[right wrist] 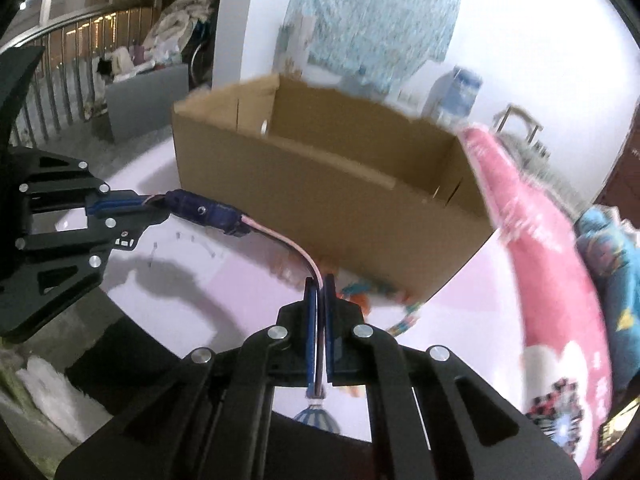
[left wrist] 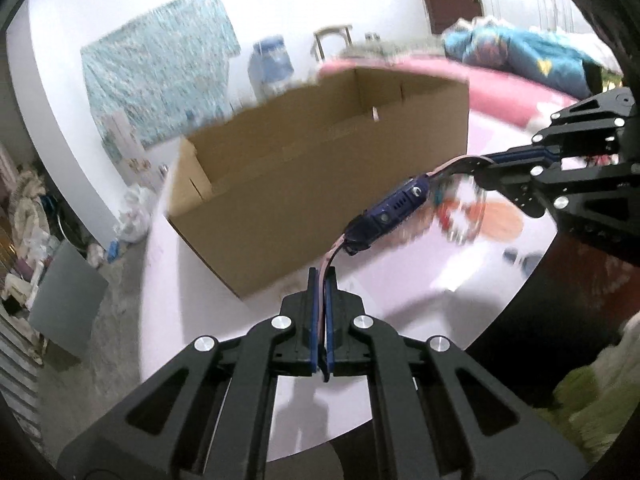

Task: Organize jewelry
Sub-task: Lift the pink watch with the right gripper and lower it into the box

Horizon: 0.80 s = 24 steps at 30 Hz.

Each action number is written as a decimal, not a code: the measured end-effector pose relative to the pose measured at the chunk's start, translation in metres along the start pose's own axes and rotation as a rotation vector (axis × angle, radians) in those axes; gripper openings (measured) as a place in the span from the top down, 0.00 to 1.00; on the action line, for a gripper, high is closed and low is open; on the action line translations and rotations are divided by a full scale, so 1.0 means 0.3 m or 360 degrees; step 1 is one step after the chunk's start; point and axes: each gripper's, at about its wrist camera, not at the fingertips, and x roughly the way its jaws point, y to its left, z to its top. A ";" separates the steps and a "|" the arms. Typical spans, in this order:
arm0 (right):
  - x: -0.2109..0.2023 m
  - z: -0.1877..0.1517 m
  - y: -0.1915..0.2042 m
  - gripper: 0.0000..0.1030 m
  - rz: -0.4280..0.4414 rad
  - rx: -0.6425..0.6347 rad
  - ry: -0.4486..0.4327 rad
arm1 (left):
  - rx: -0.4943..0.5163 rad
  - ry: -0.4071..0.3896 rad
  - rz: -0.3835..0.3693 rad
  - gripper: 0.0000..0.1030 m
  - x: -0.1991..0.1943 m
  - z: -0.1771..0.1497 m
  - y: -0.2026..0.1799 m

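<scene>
Landmark: open cardboard box [left wrist: 320,184], standing on a round pale-pink table [left wrist: 200,300]; flaps up, interior brown, contents not visible.

Item 1: watch [left wrist: 386,216], dark blue case with pink strap. It hangs in the air in front of the box's near wall, clear of the tabletop, stretched between the two claws. In the right wrist view the same watch [right wrist: 208,213] sits to the left of the box's near corner.

Item 2: left gripper [left wrist: 320,280]. Jaws closed tight on one end of the pink strap, which runs up between the blue pads toward the box.

Item 3: right gripper [right wrist: 319,282]. Jaws likewise pinched shut on the other strap end, just below the box's near wall. In the left wrist view it reaches in from the right of the box [left wrist: 490,160].

Item 4: colourful jewellery [right wrist: 404,318], beaded, blurred, lying on the table at the foot of the box; details cannot be told.

Item 5: pink bedding [right wrist: 536,240], to the right of the box, beyond the table.
</scene>
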 end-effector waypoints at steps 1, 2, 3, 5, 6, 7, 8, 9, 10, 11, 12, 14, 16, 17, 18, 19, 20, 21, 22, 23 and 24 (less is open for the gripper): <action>-0.023 0.018 -0.006 0.96 -0.0009 -0.0003 -0.0032 | 0.0003 -0.0046 0.0015 0.98 -0.036 0.020 0.003; -0.052 0.038 -0.010 0.96 -0.0023 -0.0012 -0.0071 | 0.0004 -0.0091 0.0034 0.98 -0.068 0.040 0.005; -0.083 0.066 -0.015 0.96 -0.0041 -0.0024 -0.0114 | 0.0001 -0.0142 0.0042 0.98 -0.106 0.070 0.018; -0.139 0.143 -0.040 0.97 -0.0059 -0.0049 -0.0194 | 0.0003 -0.0218 0.0051 0.98 -0.153 0.131 0.040; -0.160 0.179 -0.056 0.97 -0.0055 -0.0053 -0.0230 | 0.0013 -0.0253 0.0047 0.98 -0.168 0.172 0.053; -0.171 0.229 -0.076 0.97 -0.0055 -0.0069 -0.0263 | 0.0022 -0.0277 0.0044 0.98 -0.176 0.203 0.064; -0.168 0.276 -0.094 0.97 -0.0060 -0.0085 -0.0280 | 0.0030 -0.0294 0.0049 0.98 -0.179 0.249 0.081; -0.161 0.320 -0.114 0.97 -0.0059 -0.0095 -0.0293 | 0.0036 -0.0293 0.0047 0.98 -0.174 0.286 0.100; -0.127 0.381 -0.141 0.97 -0.0028 -0.0109 -0.0269 | 0.0036 -0.0282 0.0033 0.98 -0.156 0.328 0.127; -0.095 0.422 -0.161 0.97 0.0006 -0.0111 -0.0231 | 0.0029 -0.0253 0.0017 0.98 -0.125 0.366 0.155; -0.056 0.459 -0.183 0.97 0.0055 -0.0107 -0.0180 | 0.0016 -0.0205 -0.0004 0.98 -0.091 0.396 0.180; 0.085 0.543 -0.223 0.97 0.0232 -0.0098 0.0030 | -0.0067 -0.0034 -0.0092 0.98 0.020 0.460 0.244; 0.253 0.595 -0.257 0.97 0.0364 -0.0094 0.0262 | -0.0144 0.0162 -0.0183 0.98 0.151 0.503 0.300; 0.338 0.614 -0.272 0.97 0.0411 -0.0075 0.0379 | -0.0170 0.0251 -0.0201 0.98 0.220 0.511 0.326; 0.387 0.620 -0.276 0.97 0.0440 -0.0066 0.0450 | -0.0193 0.0332 -0.0226 0.98 0.279 0.509 0.353; 0.472 0.630 -0.287 0.97 0.0494 -0.0051 0.0568 | -0.0227 0.0449 -0.0277 0.98 0.362 0.510 0.382; 0.523 0.635 -0.292 0.97 0.0506 -0.0046 0.0631 | -0.0259 0.0525 -0.0305 0.98 0.418 0.507 0.402; 0.578 0.641 -0.296 0.97 0.0515 -0.0048 0.0697 | -0.0286 0.0598 -0.0329 0.98 0.472 0.499 0.420; 0.644 0.645 -0.302 0.97 0.0561 -0.0044 0.0786 | -0.0321 0.0688 -0.0363 0.98 0.536 0.488 0.444; 0.687 0.645 -0.314 0.97 0.0589 -0.0032 0.0840 | -0.0343 0.0743 -0.0381 0.98 0.577 0.481 0.457; 0.728 0.633 -0.314 0.97 0.0619 -0.0026 0.0900 | -0.0352 0.0788 -0.0390 0.98 0.614 0.474 0.458</action>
